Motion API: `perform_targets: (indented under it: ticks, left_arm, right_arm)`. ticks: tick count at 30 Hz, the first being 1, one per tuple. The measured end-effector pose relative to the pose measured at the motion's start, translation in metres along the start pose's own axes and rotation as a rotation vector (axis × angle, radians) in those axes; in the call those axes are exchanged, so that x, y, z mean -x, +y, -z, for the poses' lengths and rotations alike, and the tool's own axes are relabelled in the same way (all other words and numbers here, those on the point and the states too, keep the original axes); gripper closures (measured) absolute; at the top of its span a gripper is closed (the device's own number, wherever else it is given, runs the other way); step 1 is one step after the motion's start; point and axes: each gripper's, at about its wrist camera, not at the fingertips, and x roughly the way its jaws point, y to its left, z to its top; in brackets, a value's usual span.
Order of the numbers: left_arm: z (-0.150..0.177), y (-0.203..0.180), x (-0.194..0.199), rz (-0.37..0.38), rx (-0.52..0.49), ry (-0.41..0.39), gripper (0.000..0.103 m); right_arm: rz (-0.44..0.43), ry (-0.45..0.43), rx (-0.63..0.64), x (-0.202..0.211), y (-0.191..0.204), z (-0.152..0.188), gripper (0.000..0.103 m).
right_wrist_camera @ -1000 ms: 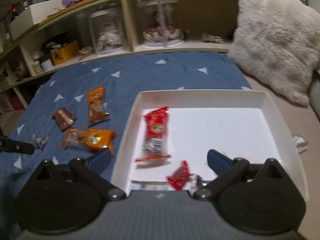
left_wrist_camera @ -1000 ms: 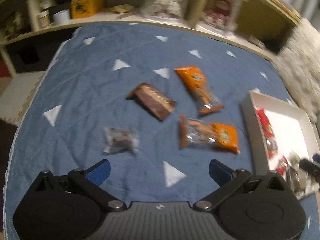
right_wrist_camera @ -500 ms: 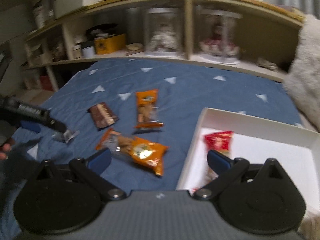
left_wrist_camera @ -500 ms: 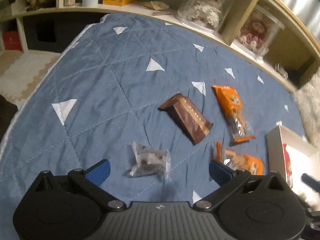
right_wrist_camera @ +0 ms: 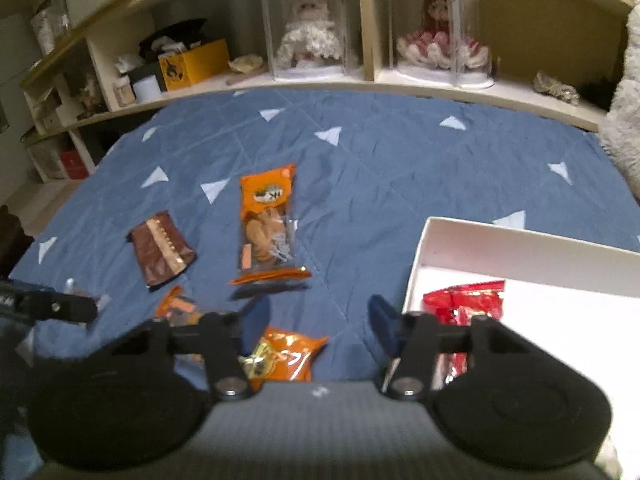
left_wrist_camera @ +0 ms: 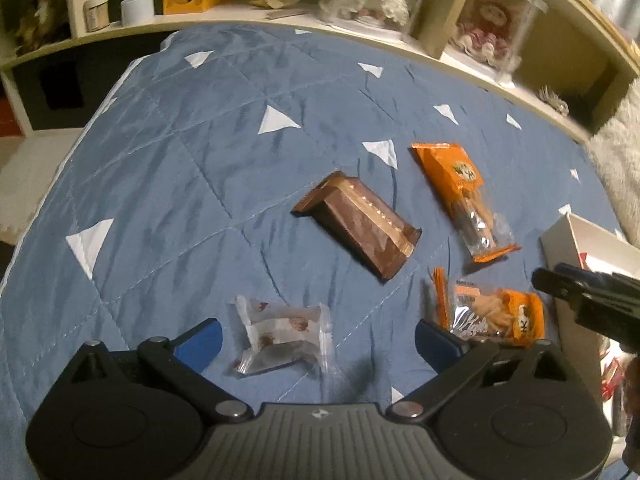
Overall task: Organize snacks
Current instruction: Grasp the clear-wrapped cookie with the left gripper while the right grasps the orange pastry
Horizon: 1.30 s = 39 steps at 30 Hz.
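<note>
On the blue bedspread (left_wrist_camera: 168, 168), the left hand-held gripper (left_wrist_camera: 316, 338), closing from wide, straddles the clear packet (left_wrist_camera: 286, 334) while the right hand-held gripper (right_wrist_camera: 316, 320) narrows over the orange packet (right_wrist_camera: 282, 354), both presumably bound for the white box (right_wrist_camera: 520, 254).

A blue quilt (right_wrist_camera: 400, 168) with white triangles is covering the bed; a curved wooden shelf (right_wrist_camera: 360, 80) is running along its far edge, holding two cased dolls (right_wrist_camera: 308, 36) under dim light

white box (right_wrist_camera: 520, 248): cut by right edge | red packet (right_wrist_camera: 464, 304): partly hidden
</note>
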Motion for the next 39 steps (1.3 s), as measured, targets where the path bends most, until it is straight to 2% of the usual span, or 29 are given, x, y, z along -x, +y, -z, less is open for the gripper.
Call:
perform_targets:
  ticks: [4, 8, 13, 17, 19, 22, 24, 26, 27, 28, 30, 34, 39]
  left_arm:
    - [0.001, 0.0, -0.007, -0.005, -0.013, 0.021, 0.015]
    - [0.002, 0.0, -0.013, -0.028, -0.038, 0.034, 0.021]
    - [0.002, 0.004, -0.012, -0.037, -0.023, 0.031, 0.033]
    - [0.002, 0.009, -0.011, -0.048, 0.002, 0.048, 0.04]
    - [0.002, 0.011, -0.01, -0.05, 0.019, 0.052, 0.044]
    - [0.003, 0.013, -0.008, -0.052, 0.035, 0.049, 0.05]
    - [0.004, 0.014, -0.007, -0.052, 0.047, 0.044, 0.053]
    - [0.004, 0.015, -0.005, -0.043, 0.067, 0.038, 0.055]
    - [0.004, 0.016, -0.003, -0.039, 0.076, 0.036, 0.057]
    - [0.004, 0.017, -0.003, -0.036, 0.085, 0.033, 0.058]
    - [0.004, 0.019, 0.0, -0.026, 0.105, 0.03, 0.06]
    - [0.003, 0.021, -0.001, -0.019, 0.125, 0.025, 0.061]
    - [0.003, 0.022, -0.005, -0.021, 0.141, 0.019, 0.061]
  right_arm:
    - [0.013, 0.009, 0.039, -0.016, 0.002, 0.003, 0.059]
    - [0.048, 0.026, 0.15, -0.026, 0.016, 0.007, 0.059]
    - [0.042, 0.119, 0.287, -0.026, 0.03, 0.015, 0.059]
    - [-0.031, 0.195, 0.275, -0.016, 0.031, 0.017, 0.059]
    - [-0.041, 0.219, 0.271, -0.01, 0.033, 0.02, 0.059]
    - [-0.007, 0.192, 0.221, 0.001, 0.03, 0.017, 0.058]
    - [-0.015, 0.164, 0.162, 0.008, 0.028, 0.012, 0.055]
    - [-0.068, 0.104, 0.1, 0.014, 0.028, 0.01, 0.046]
    - [-0.104, 0.089, 0.078, 0.016, 0.029, 0.009, 0.038]
    - [-0.129, 0.082, 0.068, 0.016, 0.031, 0.009, 0.034]
    - [-0.15, 0.087, 0.09, 0.011, 0.041, 0.012, 0.033]
    - [-0.132, 0.123, 0.158, -0.006, 0.058, 0.023, 0.03]
    - [-0.136, 0.141, 0.135, -0.022, 0.06, 0.032, 0.032]
